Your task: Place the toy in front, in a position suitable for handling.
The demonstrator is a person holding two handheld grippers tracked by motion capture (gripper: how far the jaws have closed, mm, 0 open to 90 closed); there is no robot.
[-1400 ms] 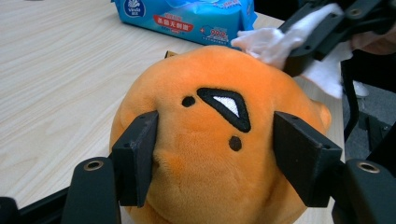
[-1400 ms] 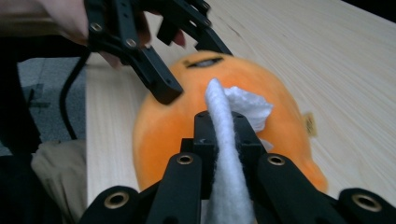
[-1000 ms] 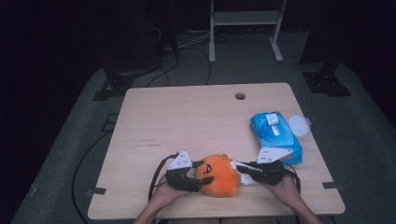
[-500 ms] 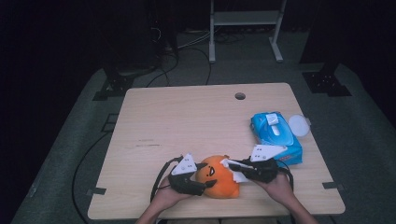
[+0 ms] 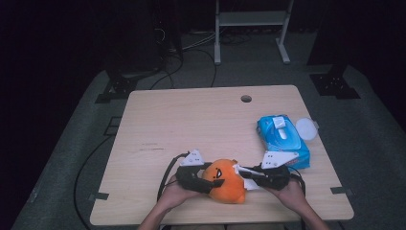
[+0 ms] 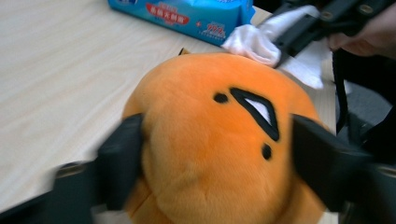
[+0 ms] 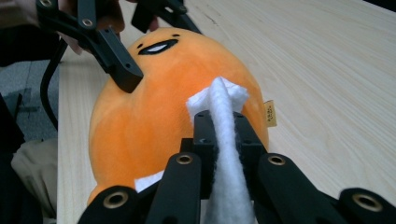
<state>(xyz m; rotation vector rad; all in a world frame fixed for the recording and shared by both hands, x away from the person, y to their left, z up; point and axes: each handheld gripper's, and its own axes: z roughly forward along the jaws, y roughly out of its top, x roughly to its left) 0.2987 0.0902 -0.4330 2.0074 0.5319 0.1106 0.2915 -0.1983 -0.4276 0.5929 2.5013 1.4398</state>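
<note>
Plush held left, wipe pressed from the right

Item: orange plush toy [image 5: 225, 181], round, with a black-outlined face; sits low centre of the high view, at the near edge of the wooden table [image 5: 201, 120]. In that view its long axis looks to run roughly left to right, between the two hands.

Left gripper [image 5: 205, 179]: jaws spread wide and clamped on the toy's flanks, one at lower left and one at lower right of the left gripper view, with the toy [image 6: 219, 140] bulging between them.

Right gripper [image 7: 222, 122]: jaws closed together on a white wipe [image 7: 223, 154], which stands as a vertical strip in the centre of the right gripper view. Its bunched tip touches the orange fabric. The toy [image 7: 154, 116] lies directly ahead of these jaws, so the right hand is the working one and any rubbing stroke would run across the surface in front of it.

View differences: the right gripper view shows a small yellow tag [image 7: 269, 113] on the toy's right edge. The left gripper view shows the wipe [image 6: 254, 42] meeting the toy at upper right of the frame, and the printed side of the blue wipes pack [image 6: 187, 14] along the top. The high view places that pack [image 5: 282, 141] to the right of the toy, with a white round lid [image 5: 306, 129] just beside it
</note>
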